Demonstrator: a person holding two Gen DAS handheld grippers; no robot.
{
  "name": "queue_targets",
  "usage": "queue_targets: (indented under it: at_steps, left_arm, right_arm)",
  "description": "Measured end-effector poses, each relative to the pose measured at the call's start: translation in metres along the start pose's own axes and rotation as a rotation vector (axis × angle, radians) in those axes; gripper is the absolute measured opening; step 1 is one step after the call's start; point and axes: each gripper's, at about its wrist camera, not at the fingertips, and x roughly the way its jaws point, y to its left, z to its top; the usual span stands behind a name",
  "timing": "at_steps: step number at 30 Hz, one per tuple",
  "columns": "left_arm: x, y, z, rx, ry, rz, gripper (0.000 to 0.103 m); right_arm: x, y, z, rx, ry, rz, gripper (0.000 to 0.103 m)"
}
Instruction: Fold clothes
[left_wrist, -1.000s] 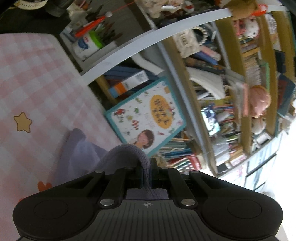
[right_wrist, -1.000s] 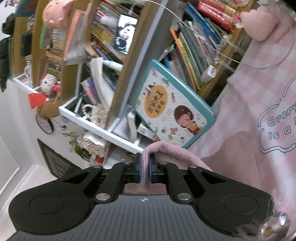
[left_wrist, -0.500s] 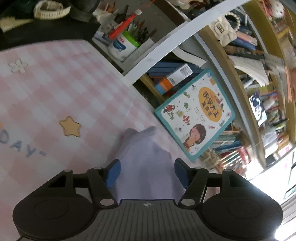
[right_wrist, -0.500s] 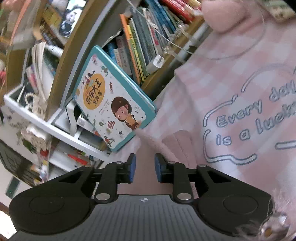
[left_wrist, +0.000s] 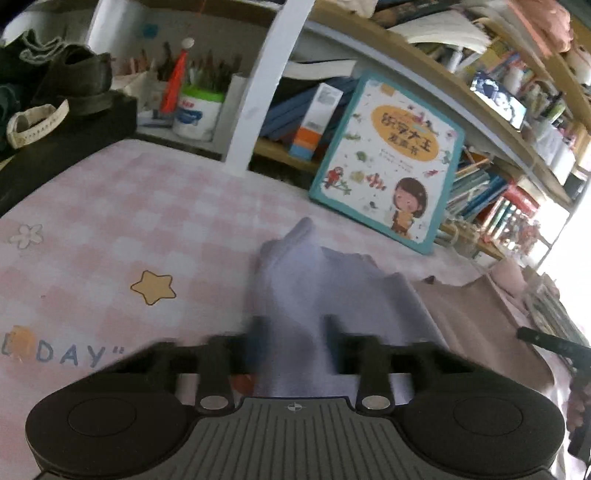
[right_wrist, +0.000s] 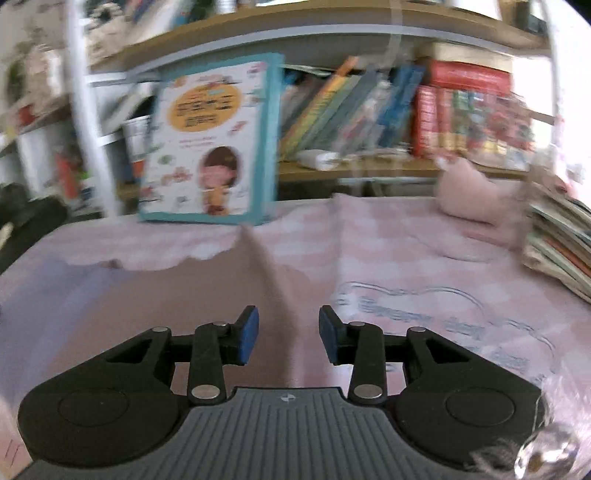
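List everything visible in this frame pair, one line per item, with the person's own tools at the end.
garment: one, lavender on one side and dusty pink on the other, lying flat on the bed in front of both tools
bedsheet: one, pink and white check with a star and lettering, covering the bed
picture book: one, white cover with teal border, standing against the shelves at the bed's far edge
bookshelf: one, wooden, packed with books, behind the bed
pen pot: one, white with green rim, on the low shelf to the left
plush cushion: one, pink, far right on the bed
left tool: one, black, open, blurred, over the lavender part
right tool: one, black with blue pads, open, over the pink part
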Motion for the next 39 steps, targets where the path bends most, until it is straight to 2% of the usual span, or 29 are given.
queue_targets:
  at_steps: [1, 5, 7, 9, 11, 13, 14, 15, 17, 19, 24, 28, 29, 31, 33, 36, 39]
  left_arm:
    - [-0.001, -0.001, 0.0, 0.003, -0.007, -0.011, 0.01]
    - [-0.03, -0.009, 0.0, 0.023, -0.081, -0.151, 0.008]
    - [-0.041, -0.006, 0.0, 0.002, -0.107, -0.172, 0.008]
    - [-0.038, 0.003, -0.003, -0.026, -0.087, -0.135, 0.008]
    - [-0.023, 0.011, -0.01, -0.029, -0.002, -0.071, 0.009]
    - [-0.01, 0.016, -0.019, -0.041, 0.072, -0.031, 0.013]
    - [-0.01, 0.018, -0.021, -0.046, 0.066, -0.034, 0.013]
    - [-0.011, 0.018, -0.02, -0.05, 0.058, -0.038, 0.016]
    - [-0.013, 0.018, -0.015, -0.057, 0.052, -0.037, 0.031]
    - [-0.013, 0.015, -0.009, -0.041, 0.032, -0.034, 0.06]
    - [0.006, -0.001, 0.008, 0.104, 0.022, 0.033, 0.061]
    - [0.023, -0.012, 0.015, 0.174, 0.014, 0.056, 0.058]
    - [0.026, -0.014, 0.016, 0.182, 0.009, 0.053, 0.053]
    - [0.03, -0.017, 0.018, 0.189, 0.0, 0.057, 0.023]
    - [0.03, -0.016, 0.02, 0.178, -0.013, 0.049, 0.005]
    - [0.022, -0.007, 0.021, 0.098, -0.041, 0.01, 0.005]
    - [0.03, 0.0, 0.018, 0.086, 0.004, 0.033, 0.006]
  right_arm:
    - [-0.001, 0.001, -0.001, -0.018, 0.001, -0.016, 0.022]
    - [-0.003, 0.005, -0.006, -0.089, 0.004, -0.082, 0.01]
    - [-0.004, 0.006, -0.006, -0.094, 0.0, -0.081, 0.008]
    - [-0.004, 0.006, -0.007, -0.086, -0.001, -0.081, 0.008]
    - [-0.002, 0.005, -0.008, -0.072, 0.003, -0.078, 0.008]
    - [0.0, 0.005, -0.009, -0.063, 0.007, -0.074, 0.008]
    - [0.0, 0.005, -0.008, -0.064, 0.01, -0.074, 0.008]
    - [0.0, 0.005, -0.008, -0.066, 0.012, -0.073, 0.009]
    - [0.0, 0.005, -0.007, -0.068, 0.017, -0.071, 0.01]
    - [0.001, 0.005, -0.004, -0.07, 0.022, -0.067, 0.01]
    - [0.007, 0.014, 0.006, -0.123, 0.006, -0.075, 0.012]
    - [0.02, 0.024, 0.018, -0.192, -0.004, -0.085, 0.012]
    - [0.024, 0.026, 0.02, -0.205, -0.002, -0.084, 0.012]
    - [0.031, 0.029, 0.025, -0.228, 0.02, -0.076, 0.005]
    - [0.032, 0.03, 0.03, -0.227, 0.017, -0.071, 0.004]
    - [0.025, 0.022, 0.035, -0.131, -0.022, -0.031, 0.004]
    - [0.037, 0.014, 0.03, -0.109, 0.027, -0.054, 0.004]
